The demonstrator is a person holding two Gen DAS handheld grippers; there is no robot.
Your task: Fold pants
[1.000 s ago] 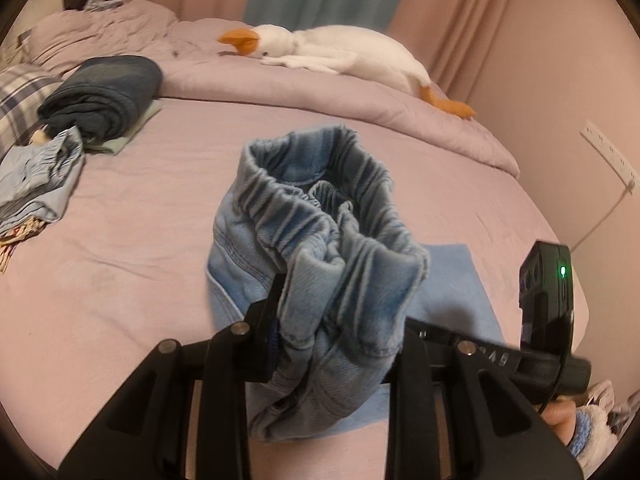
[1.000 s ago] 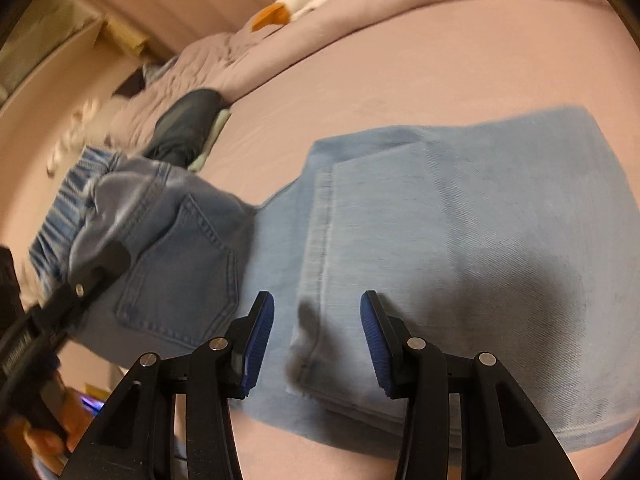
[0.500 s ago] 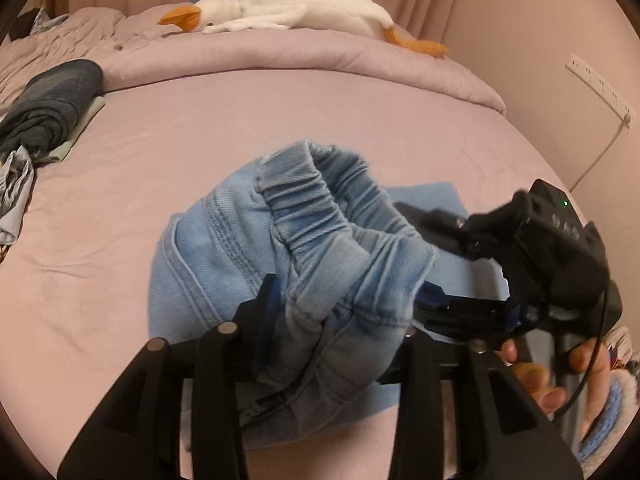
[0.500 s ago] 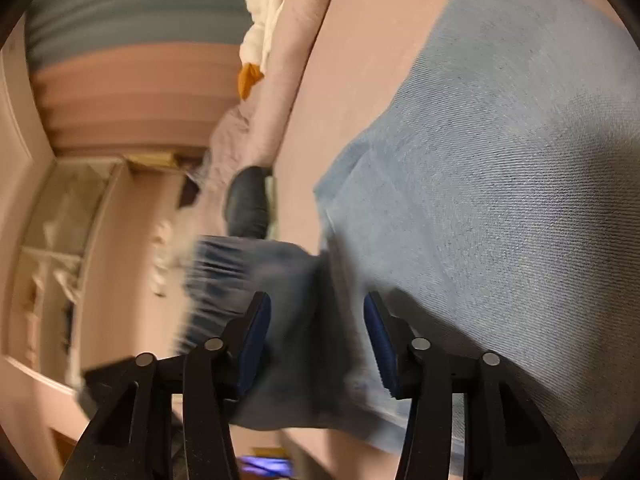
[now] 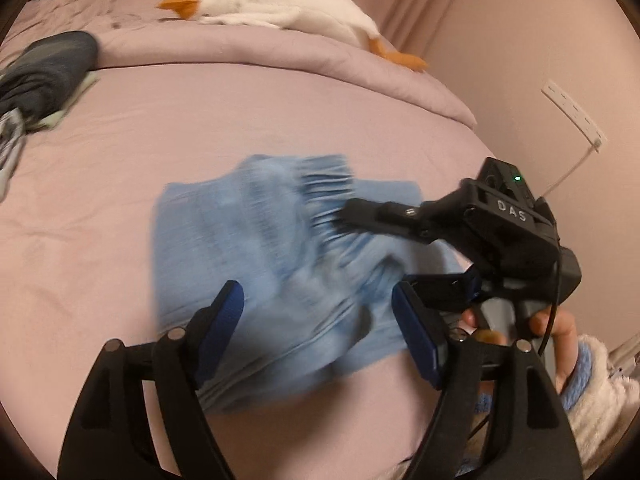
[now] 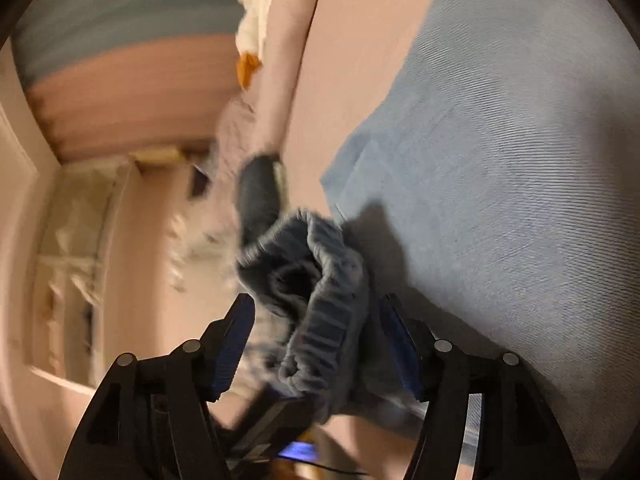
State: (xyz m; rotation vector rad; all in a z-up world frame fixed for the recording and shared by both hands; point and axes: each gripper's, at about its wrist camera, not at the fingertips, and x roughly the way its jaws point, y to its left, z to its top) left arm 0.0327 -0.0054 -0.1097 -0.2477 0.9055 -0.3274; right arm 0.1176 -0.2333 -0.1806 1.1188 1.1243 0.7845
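Note:
Light blue denim pants (image 5: 248, 240) lie folded over themselves on the pink bed sheet (image 5: 120, 152), blurred by motion. My left gripper (image 5: 316, 292) hovers over them. Its jaws are opening, and its blue pads (image 5: 224, 320) stand clear of the cloth. My right gripper (image 5: 376, 244) comes in from the right in a person's hand (image 5: 560, 328), one black finger lying across the gathered waistband (image 5: 324, 192). In the right wrist view, which is rolled sideways, the bunched waistband (image 6: 324, 280) sits between the fingers of my right gripper (image 6: 316, 304). Those jaws are opening too, with a gap at the left pad (image 6: 236, 344).
A white plush goose (image 5: 280, 8) lies on the rolled duvet (image 5: 280, 56) at the far side. Dark folded clothes (image 5: 44, 68) are stacked at the far left. A wall with a socket strip (image 5: 572, 116) bounds the right. The bed's edge runs along the bottom.
My left gripper has let go of the waistband and spread wide, and the pants have dropped flat onto the folded legs. My right gripper has rolled and moved in around the waistband.

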